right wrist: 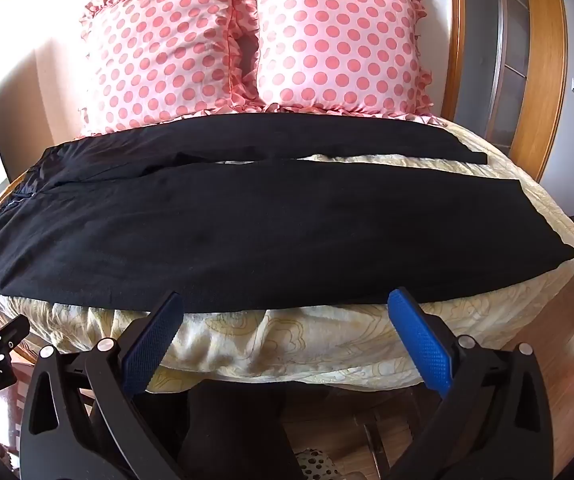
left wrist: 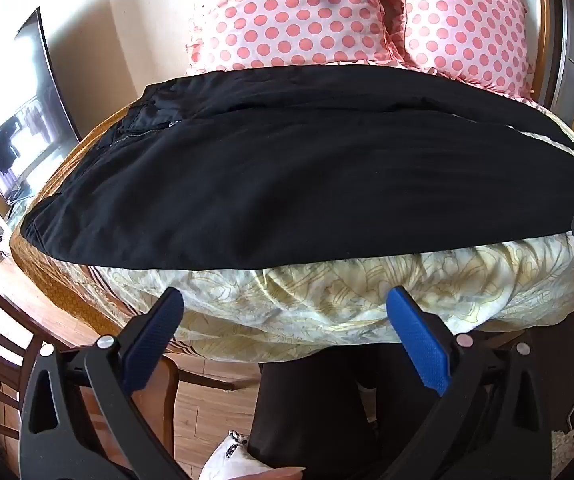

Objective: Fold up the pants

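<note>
A pair of black pants (right wrist: 247,224) lies spread flat across a bed (right wrist: 327,344) covered in a pale yellow patterned quilt, waistband and zip to the left, both legs running out to the right, with a strip of quilt showing between them. Two pink polka-dot pillows (right wrist: 255,52) stand against the headboard beyond.

The left gripper (left wrist: 285,320) and the right gripper (right wrist: 285,324) both hang short of the bed's near edge, each with its blue-padded jaws spread wide and nothing between them. In the left wrist view the near edge of the pants sits just ahead of and above the jaws, with bare quilt between cloth and pads; in the right wrist view the near leg's edge lies just past the pad tips, its hem off to the right.

The cloth looks soft, light and limp, likely to sag and drag on the quilt rather than hold a shape, so a firm pinch on a doubled edge should serve best. The sensible holds appear to be the waistband at the left and the hem of the near leg at the right, lifting both together to carry one leg over the other.
</note>
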### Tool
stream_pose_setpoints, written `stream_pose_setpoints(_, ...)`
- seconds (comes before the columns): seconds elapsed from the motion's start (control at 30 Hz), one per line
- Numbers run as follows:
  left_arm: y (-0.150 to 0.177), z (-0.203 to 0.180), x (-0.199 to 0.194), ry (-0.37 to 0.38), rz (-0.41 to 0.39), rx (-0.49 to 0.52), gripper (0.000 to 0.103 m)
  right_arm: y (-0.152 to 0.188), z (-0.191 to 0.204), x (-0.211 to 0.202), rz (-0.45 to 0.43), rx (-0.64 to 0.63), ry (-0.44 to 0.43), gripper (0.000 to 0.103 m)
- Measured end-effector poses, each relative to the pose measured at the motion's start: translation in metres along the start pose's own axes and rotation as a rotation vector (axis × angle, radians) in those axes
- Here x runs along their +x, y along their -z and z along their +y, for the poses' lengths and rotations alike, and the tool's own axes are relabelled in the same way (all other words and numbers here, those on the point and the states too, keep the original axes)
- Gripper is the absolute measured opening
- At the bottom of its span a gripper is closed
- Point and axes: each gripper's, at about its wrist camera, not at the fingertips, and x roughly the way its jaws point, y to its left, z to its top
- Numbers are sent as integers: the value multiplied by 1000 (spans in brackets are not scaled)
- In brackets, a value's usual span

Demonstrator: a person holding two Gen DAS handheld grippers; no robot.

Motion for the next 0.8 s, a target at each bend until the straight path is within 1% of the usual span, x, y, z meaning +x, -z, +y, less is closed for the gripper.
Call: stream_pose_setpoints(0.8, 0, 0, 0, 0, 6, 1, 101, 1, 0, 1, 1, 9, -6, 102)
